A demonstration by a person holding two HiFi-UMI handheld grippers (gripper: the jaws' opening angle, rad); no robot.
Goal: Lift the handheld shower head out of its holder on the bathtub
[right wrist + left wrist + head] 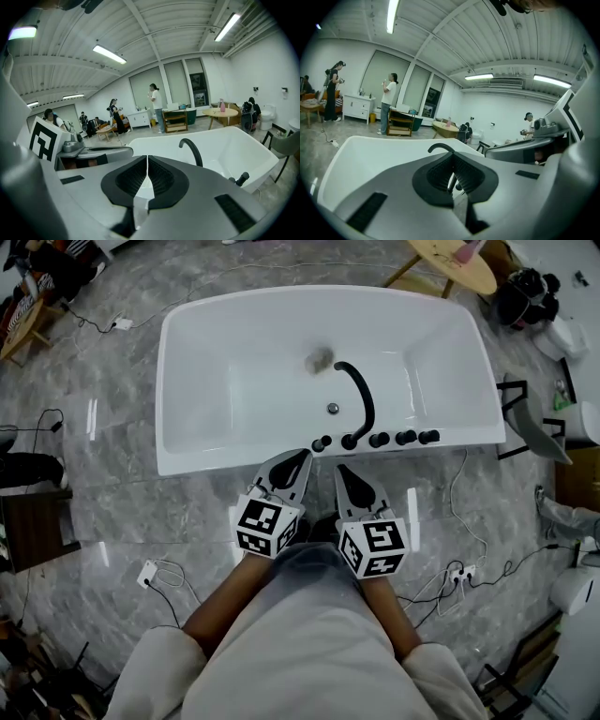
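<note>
The white bathtub (187, 381) lies ahead in the head view. A black arched spout (361, 395) and a row of black fittings (405, 437) stand on its near rim; I cannot tell which fitting is the handheld shower head. My left gripper (298, 457) and right gripper (345, 470) hover side by side just short of that rim, both shut and empty. The left gripper (452, 159) points at the spout (440, 147). In the right gripper view, the right gripper (147, 164) has the spout (192, 150) and a black knob (242, 178) to its right.
Cables and a power strip (148, 573) lie on the marble floor near my feet. A round wooden table (455, 263) stands beyond the tub and a grey chair (534, 427) at its right end. Several people (387, 101) stand farther back in the room.
</note>
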